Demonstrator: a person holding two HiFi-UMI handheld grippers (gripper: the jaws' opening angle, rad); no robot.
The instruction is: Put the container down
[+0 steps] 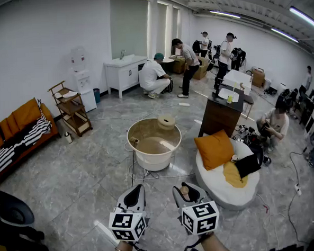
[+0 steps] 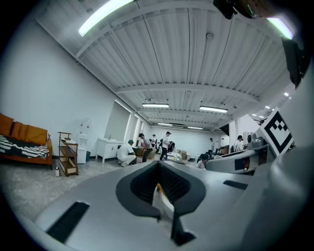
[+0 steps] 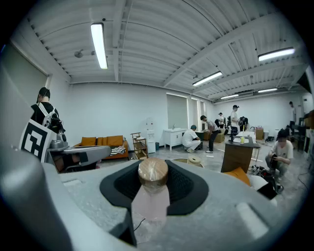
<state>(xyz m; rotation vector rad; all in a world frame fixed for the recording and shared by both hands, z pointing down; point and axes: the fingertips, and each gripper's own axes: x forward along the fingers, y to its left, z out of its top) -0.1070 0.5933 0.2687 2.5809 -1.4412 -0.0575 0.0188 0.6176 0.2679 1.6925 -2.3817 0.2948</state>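
Low in the head view, my two grippers are held side by side above the grey floor. My right gripper (image 1: 185,191) is shut on the container (image 1: 185,189), a small jar with a round wooden lid. In the right gripper view the container (image 3: 152,172) stands upright between the dark pads, with its pale pinkish body below the lid. My right gripper (image 3: 153,188) tilts slightly downward. To its left, my left gripper (image 1: 134,192) is held level. Its jaws (image 2: 158,172) meet at the tips and hold nothing.
A round beige tub (image 1: 154,143) stands on the floor straight ahead. Right of it lies a white beanbag (image 1: 224,190) with an orange cushion (image 1: 214,149), behind that a dark cabinet (image 1: 221,115). An orange sofa (image 1: 19,130) and wooden shelf (image 1: 71,109) stand left. Several people work at the back.
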